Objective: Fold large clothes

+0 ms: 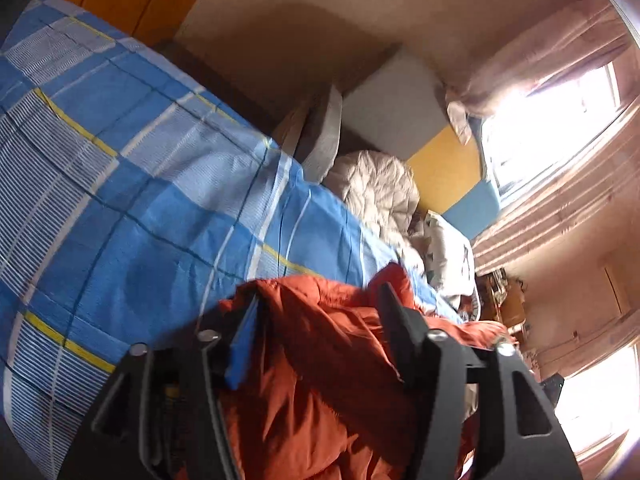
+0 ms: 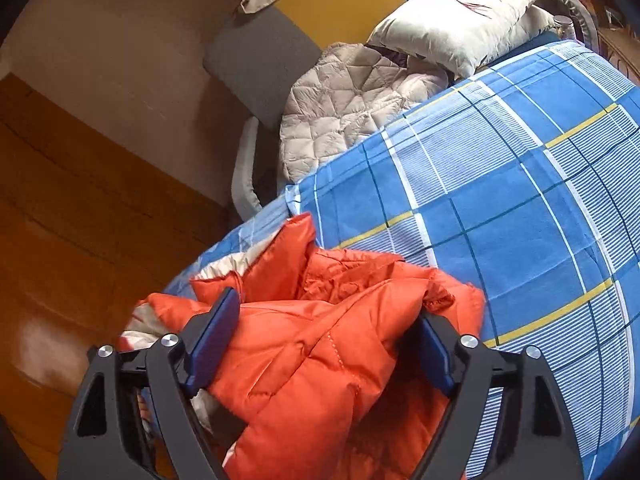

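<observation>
I am holding my left gripper (image 1: 316,332) over the orange puffer jacket (image 1: 320,360), its fingers (image 1: 242,344) standing about half apart with jacket cloth bunched between them, and the pads are not pressing on it as far as I can see. My right gripper (image 2: 320,344) is doing much the same from the other side, its fingers (image 2: 212,340) spread wide, padded orange fabric swelling up between them but nothing pinched. So I am gripping nothing with either hand.

The jacket is lying on the bed, on the blue plaid sheet (image 2: 500,200), close to the bed's edge above the wooden floor (image 2: 80,220). In the right wrist view it is sitting as a rumpled heap, with layers doubled over one another and the lining showing in places, so I am judging that some folding is started but no tidy, flat packet is made yet. Smoothing and at least one more fold are looking like the work left.

A beige quilted jacket (image 2: 344,108) is lying crumpled further up the bed beside a printed pillow (image 2: 460,16), and that one is appearing untouched, so it is probably waiting its turn
</observation>
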Demonstrator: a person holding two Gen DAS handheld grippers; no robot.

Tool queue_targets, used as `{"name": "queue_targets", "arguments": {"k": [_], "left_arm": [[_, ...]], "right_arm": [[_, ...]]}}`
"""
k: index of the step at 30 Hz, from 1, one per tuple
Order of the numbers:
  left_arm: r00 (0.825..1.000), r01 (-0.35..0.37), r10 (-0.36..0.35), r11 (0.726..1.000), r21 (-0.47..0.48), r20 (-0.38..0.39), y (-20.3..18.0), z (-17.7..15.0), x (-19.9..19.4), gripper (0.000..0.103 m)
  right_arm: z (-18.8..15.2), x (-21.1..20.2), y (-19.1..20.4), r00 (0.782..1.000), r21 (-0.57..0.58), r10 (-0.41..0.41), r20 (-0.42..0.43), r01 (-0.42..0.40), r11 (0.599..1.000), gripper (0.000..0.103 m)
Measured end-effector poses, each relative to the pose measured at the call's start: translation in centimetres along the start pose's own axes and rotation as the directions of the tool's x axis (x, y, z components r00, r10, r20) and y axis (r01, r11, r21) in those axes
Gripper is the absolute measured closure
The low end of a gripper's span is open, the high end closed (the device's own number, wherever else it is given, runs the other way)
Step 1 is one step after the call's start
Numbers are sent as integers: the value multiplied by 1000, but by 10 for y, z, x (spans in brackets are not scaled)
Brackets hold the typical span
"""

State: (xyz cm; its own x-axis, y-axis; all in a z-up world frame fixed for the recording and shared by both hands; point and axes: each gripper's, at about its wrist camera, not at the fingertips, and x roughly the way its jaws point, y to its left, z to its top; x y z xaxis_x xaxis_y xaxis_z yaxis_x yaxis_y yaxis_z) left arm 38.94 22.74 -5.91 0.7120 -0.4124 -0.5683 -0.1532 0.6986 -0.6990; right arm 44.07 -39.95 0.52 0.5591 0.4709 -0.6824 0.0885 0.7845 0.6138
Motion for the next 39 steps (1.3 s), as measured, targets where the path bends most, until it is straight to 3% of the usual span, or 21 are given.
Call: {"name": "queue_targets", "arguments": {"k": [3,6,13,18,23,25,27,28,29,30,34,39], "left_arm": [[999,-1,2,1000,-16,53,2,6,-12,30],[996,-9,11,1000,-28,86,9,10,-25,26],[998,-35,32,998,46,57,20,-13,-38,24],[1000,1,1,996,90,-21,35,-59,-41,23],[994,80,-75,995,66,-82,51,-99,-43,23],[991,94,-88,994,59,-98,53,-110,-42,26],[989,107,-101,993,53,-109,53,-117,-40,45],[989,101,-95,993,54,-109,54,-119,-40,53],[988,112,-106,993,43,-110,55,-120,-42,68],[987,122,-118,992,30,-106,57,-121,-45,78],[989,126,-120,990,66,-91,52,-124,-58,88],[988,133,-123,985,111,-88,45,-134,-80,90]], "right_arm": [[2,-5,2,1000,2,7,13,-7,1000,20],[5,-15,1,998,23,35,44,-36,999,12],[8,-41,-2,991,21,32,128,-35,999,11],[-29,-53,-25,993,20,1,118,-3,1000,11],[-96,-45,-54,999,9,-28,16,27,1000,11],[-115,-39,-62,999,11,-30,-20,30,999,11],[-130,-30,-68,998,17,-35,-51,36,999,15],[-135,-27,-69,997,17,-40,-60,41,999,27],[-138,-24,-70,997,20,-40,-65,41,999,37],[-140,-24,-71,997,26,-36,-64,37,999,42],[-139,-34,-68,999,11,-19,-47,19,1000,61],[-138,-47,-59,999,-39,-19,-49,17,999,66]]}}
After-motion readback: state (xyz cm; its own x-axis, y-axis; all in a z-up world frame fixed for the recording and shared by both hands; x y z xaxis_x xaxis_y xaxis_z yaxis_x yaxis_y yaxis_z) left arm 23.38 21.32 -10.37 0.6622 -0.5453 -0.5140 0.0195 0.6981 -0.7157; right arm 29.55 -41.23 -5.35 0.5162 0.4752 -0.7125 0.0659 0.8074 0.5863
